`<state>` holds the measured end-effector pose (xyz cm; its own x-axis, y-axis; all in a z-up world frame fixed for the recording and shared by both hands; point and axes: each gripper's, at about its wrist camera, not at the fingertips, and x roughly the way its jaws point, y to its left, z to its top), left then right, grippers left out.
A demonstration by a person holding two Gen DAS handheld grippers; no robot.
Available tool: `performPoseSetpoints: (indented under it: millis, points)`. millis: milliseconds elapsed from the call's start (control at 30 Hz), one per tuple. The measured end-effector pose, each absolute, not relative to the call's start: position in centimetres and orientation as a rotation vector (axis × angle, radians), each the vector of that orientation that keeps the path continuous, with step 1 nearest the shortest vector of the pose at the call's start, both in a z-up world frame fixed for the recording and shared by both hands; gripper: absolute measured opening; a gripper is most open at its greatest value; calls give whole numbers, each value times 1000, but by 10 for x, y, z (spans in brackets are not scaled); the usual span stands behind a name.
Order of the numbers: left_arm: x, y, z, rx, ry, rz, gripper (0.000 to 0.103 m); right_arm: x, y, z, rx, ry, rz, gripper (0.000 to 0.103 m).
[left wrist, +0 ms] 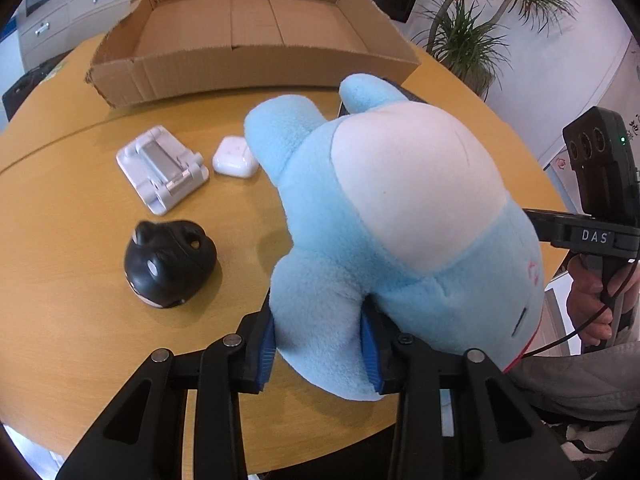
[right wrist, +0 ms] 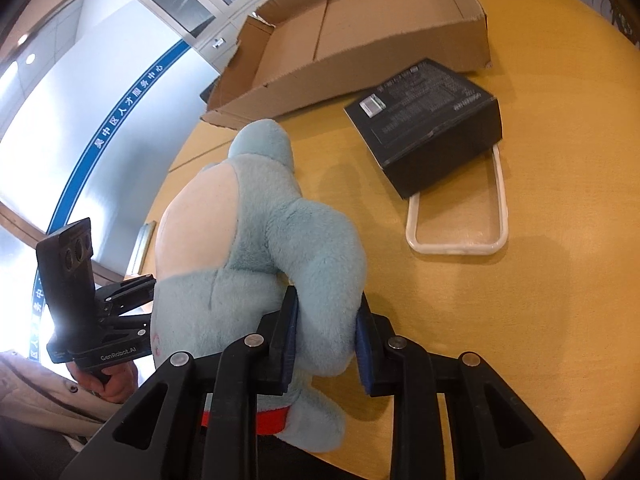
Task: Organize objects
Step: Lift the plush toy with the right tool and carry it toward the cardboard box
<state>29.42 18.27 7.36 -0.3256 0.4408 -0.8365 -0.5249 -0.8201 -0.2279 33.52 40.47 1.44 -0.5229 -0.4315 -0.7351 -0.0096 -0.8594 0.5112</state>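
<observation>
Left gripper [left wrist: 320, 350] low in the centre of the left wrist view, black arms reaching up from the bottom edge, blue pads [left wrist: 267, 350] pressed into a limb of the plush toy [left wrist: 400, 220], jaws narrowed around it. Right gripper [right wrist: 328, 344] low in the centre of the right wrist view, angled downward, blue pads [right wrist: 290, 344] clamped on another limb of the same toy. At the right edge of the left wrist view, a bare hand [left wrist: 592, 304] wrapped around the other tool's handle. At the lower left of the right wrist view, a hand [right wrist: 110, 382] gripping a handle, light sleeve [right wrist: 36, 400] beside it.
</observation>
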Motion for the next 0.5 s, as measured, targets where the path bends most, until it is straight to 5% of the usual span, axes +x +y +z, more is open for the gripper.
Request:
performPoseSetpoints:
  millis: [500]
  points:
    - [236, 235, 103, -1204, 130, 2218, 33, 310, 425, 63, 1192, -697, -2543, 23]
